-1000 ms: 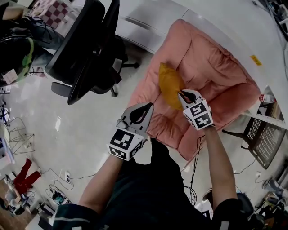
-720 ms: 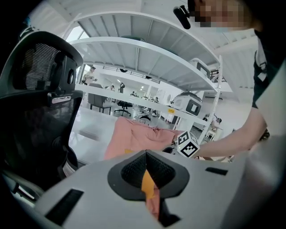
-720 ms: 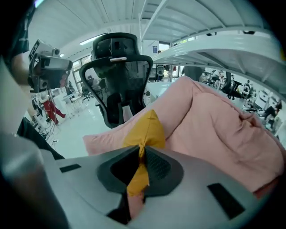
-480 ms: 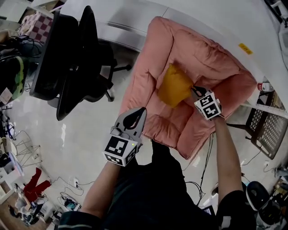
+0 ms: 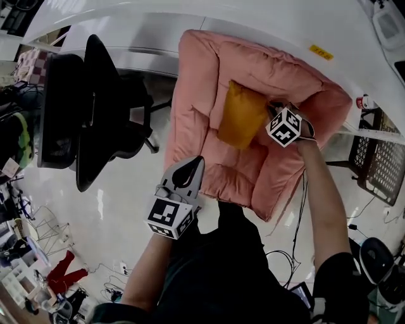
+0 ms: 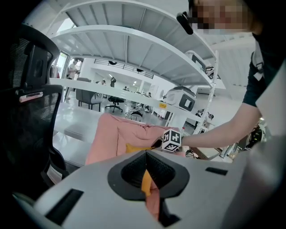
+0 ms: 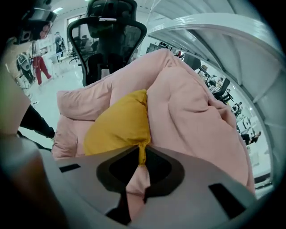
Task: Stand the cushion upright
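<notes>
Head view, setting: a pink padded floor sofa (image 5: pixel 196 107) lies on a pale floor, just beside a curved white desk (image 5: pixel 253 19); a black office chair (image 5: pixel 95 114) stands to its left
Head view, cushion: a mustard-yellow cushion (image 5: pixel 240 117) sits in the middle of the floor sofa, resting against the padding behind it; its long axis runs from the desk side toward the person, one broad face turned to the camera
Head view, right gripper: the right gripper (image 5: pixel 272 111) meets the cushion at its right edge, with its marker cube just behind
Head view, left gripper: the left gripper (image 5: pixel 197 161) hangs over the sofa's near left corner, apart from the cushion, tips drawn to a point

Left gripper view, jaws: the left gripper (image 6: pixel 145 156) has its jaws together with nothing between them
Left gripper view, beyond: only a thin yellow strip of the cushion (image 6: pixel 134 147) shows above the jaws, against the pink sofa (image 6: pixel 111 134)

Right gripper view, jaws: the right gripper (image 7: pixel 142 154) has narrow jaws that have just opened slightly; they pinch the cushion's nearest corner
Right gripper view, cushion: the cushion (image 7: pixel 118 127) rises up and away from the jaws to a peaked corner, leaning on a pink fold of the sofa (image 7: pixel 187 112); the office chair (image 7: pixel 109 31) is behind
</notes>
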The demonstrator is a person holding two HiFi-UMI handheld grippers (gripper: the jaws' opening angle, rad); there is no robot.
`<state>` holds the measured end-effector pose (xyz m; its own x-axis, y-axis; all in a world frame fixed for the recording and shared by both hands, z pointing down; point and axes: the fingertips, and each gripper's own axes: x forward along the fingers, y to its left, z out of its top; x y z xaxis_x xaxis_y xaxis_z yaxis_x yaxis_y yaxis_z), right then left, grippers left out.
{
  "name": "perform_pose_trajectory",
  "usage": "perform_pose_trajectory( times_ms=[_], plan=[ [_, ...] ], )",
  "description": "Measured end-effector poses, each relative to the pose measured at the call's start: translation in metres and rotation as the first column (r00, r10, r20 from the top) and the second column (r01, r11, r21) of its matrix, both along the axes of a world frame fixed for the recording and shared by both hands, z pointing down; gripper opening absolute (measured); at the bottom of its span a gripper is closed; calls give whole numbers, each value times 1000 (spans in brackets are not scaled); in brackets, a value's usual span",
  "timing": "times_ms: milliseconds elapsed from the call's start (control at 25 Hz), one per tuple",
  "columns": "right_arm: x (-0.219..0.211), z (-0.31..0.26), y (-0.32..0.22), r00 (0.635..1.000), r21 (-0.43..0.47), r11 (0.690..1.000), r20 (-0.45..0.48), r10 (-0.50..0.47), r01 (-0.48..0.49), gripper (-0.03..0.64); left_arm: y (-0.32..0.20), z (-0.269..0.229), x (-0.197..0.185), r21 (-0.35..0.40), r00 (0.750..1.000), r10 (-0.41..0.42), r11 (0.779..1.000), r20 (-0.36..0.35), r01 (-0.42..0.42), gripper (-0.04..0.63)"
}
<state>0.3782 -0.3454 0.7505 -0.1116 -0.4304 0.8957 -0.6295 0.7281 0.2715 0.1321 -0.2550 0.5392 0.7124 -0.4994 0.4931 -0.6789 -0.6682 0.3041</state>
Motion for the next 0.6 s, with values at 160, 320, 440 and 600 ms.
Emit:
perform_pose_trajectory(
  times_ms=[160, 320, 440, 600],
  plan=[
    [6, 9, -11, 995, 43, 999, -96, -22, 27, 48, 0, -2, 2, -15, 1000, 16, 1000, -17, -17, 6],
    [17, 0, -14, 993, 92, 990, -49, 111, -106, 144, -3, -1, 4, -44, 999, 11, 999, -45, -13, 6],
    [24, -25, -16, 979, 157, 967, 11, 202, -201, 178, -6, 2, 4, -59, 998, 13, 998, -58, -16, 6],
    [21, -64, -8, 960, 214, 936, 87, 267, -280, 170, -9, -2, 7, -78, 996, 12, 997, -90, -19, 6]
  ],
)
